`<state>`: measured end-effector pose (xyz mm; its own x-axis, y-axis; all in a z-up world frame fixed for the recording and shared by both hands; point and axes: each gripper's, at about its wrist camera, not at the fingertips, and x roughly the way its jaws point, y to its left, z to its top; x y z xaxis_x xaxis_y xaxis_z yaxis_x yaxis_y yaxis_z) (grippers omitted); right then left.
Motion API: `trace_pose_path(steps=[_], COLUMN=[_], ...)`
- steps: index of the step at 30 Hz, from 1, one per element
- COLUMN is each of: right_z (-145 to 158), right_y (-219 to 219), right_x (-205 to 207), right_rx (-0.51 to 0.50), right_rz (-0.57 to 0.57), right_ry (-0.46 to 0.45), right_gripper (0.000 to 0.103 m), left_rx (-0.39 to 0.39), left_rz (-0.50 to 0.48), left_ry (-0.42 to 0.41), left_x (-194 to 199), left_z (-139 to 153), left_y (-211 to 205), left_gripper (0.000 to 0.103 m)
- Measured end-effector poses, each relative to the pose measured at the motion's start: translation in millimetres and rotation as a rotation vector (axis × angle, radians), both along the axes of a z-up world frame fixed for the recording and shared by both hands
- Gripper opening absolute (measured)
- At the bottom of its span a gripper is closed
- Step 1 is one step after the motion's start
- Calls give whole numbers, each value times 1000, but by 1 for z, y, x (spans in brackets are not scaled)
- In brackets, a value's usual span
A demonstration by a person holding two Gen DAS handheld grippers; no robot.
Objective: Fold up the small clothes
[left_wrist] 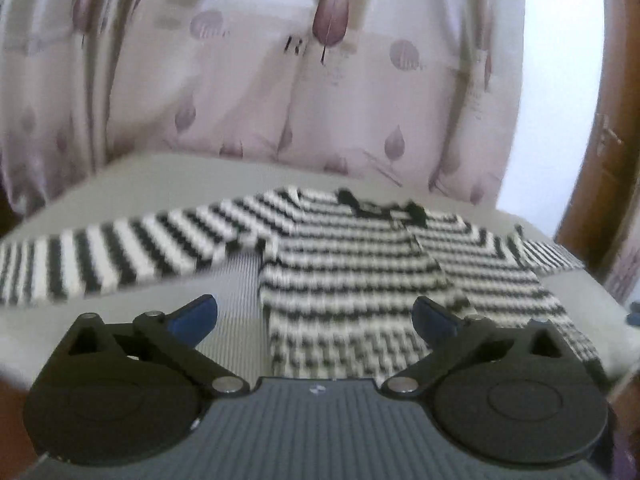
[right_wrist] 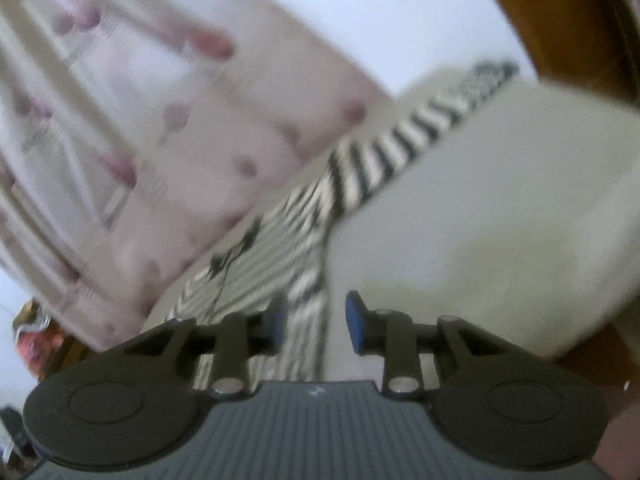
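Grippers first. Left gripper (left_wrist: pixel 314 316): jaws spread wide, nothing between them, poised just above the lower hem of the striped sweater (left_wrist: pixel 360 272). Right gripper (right_wrist: pixel 314 320): jaws partly open with a clear gap, holding nothing, aimed along one side edge of the garment; view blurred, contact with the cloth not determinable.

Sweater position: spread flat, front up, on the pale surface (left_wrist: pixel 168 172), body central, left sleeve (left_wrist: pixel 100 260) extended outward, other sleeve trailing toward the far edge. Dark bow trim (left_wrist: pixel 376 204) at the neckline, farthest from the left gripper.

Handling estimate: knitted, soft, light, limp; no stiffness to carry a fold, likely to sag and stretch if lifted from one point. Not fragile, not slippery; ribbed texture should give the blue pads (left_wrist: pixel 198 314) good purchase.

Recommended hold: pinch a single layer at cuff or shoulder seam, or at both hem corners. Beyond the surface: patterned curtain (left_wrist: pixel 280 80).
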<state>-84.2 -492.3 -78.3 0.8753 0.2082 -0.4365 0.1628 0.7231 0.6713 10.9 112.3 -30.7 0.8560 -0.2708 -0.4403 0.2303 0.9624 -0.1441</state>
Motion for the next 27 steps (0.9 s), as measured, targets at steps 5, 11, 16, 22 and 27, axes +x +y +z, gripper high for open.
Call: trace_pose_path(steps=[5, 11, 16, 22, 27], right_z=[-7, -42, -67, -87, -86], right_y=[-78, -180, -233, -252, -248], right_x=[60, 128, 161, 199, 219], right_rx=[47, 163, 254, 260, 183], right_rz=[-125, -334, -467, -489, -498], right_ry=[17, 62, 55, 72, 62], right_gripper=[31, 33, 33, 36, 38], left_rx=[0, -3, 61, 35, -17], left_rz=[97, 203, 178, 146, 153], left_ry=[-34, -18, 71, 132, 185], left_x=[59, 123, 146, 151, 160], left_z=[-11, -40, -54, -62, -66], left_y=[-21, -41, -55, -53, -47], left_gripper=[103, 102, 102, 102, 103])
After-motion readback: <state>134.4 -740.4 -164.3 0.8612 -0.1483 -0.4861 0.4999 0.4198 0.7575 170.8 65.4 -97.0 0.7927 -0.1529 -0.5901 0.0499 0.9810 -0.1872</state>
